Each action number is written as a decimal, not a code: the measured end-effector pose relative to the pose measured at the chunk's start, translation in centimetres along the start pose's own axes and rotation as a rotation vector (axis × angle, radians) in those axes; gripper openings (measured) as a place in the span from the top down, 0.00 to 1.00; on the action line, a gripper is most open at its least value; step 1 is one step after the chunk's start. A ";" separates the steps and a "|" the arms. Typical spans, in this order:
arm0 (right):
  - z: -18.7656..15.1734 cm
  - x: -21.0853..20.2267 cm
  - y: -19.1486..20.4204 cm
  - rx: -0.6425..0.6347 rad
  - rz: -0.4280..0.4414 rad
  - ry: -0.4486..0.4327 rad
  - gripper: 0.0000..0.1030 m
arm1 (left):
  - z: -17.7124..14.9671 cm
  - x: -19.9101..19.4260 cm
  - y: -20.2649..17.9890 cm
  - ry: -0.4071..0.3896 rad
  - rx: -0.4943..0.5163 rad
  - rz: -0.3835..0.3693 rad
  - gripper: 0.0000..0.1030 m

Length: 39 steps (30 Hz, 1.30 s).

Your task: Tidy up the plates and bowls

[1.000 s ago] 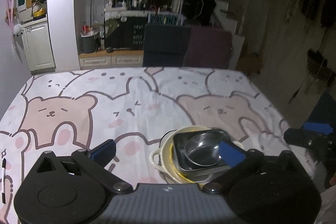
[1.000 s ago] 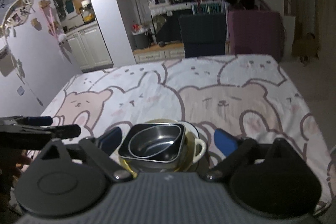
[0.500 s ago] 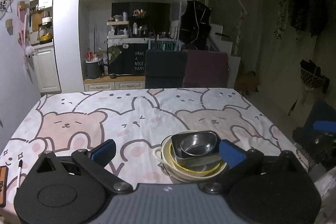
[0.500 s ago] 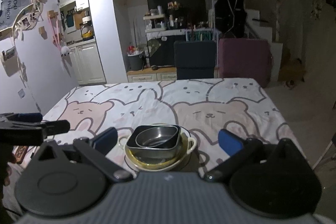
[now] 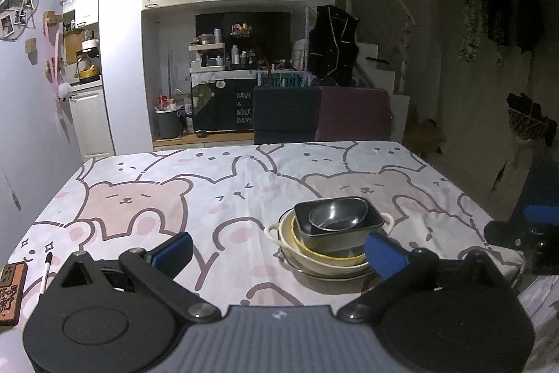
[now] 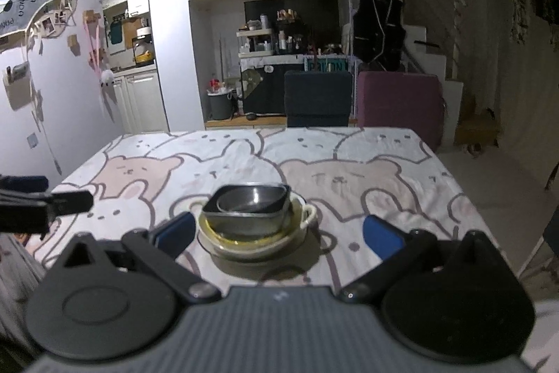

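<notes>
bear-print tabletop [image 5: 227,198] carries the stacked bowls [image 5: 332,233]; left tool [image 5: 279,250] and right tool [image 6: 279,233] hover just short of them, both spread wide, holding nothing

left tongs [image 5: 277,249] spread wide, right tongs [image 6: 277,233] likewise — both empty

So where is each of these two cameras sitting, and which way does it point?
Left wrist view: rides the left gripper, looking across the bear-print tablecloth; its open blue-tipped fingers show, with the right gripper at right.
Right wrist view: rides the right gripper, facing likewise; the left gripper shows at left.
Both share the nested stack of bowls and plates.
</notes>
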State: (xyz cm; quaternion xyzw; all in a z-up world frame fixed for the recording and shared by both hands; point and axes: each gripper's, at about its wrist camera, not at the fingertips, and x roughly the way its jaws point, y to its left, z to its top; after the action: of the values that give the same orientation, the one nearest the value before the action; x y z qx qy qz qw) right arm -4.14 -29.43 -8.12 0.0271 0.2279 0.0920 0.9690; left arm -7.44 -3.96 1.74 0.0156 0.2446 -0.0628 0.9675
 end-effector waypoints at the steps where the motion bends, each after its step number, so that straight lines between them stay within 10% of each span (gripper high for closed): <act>1: -0.3 0.1 -0.2 0.004 0.000 0.002 0.00 | -0.3 0.1 -0.1 0.001 0.000 0.009 0.00; 39: -3.7 0.9 0.3 -0.045 -0.014 -0.020 0.00 | -4.1 0.9 0.1 0.050 -0.019 0.039 0.00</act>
State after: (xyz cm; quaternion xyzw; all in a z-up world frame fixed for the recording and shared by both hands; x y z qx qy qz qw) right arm -5.03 -28.93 -11.78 0.0047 0.2161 0.0903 0.9722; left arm -8.58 -3.73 -2.31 0.0126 0.2690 -0.0409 0.9622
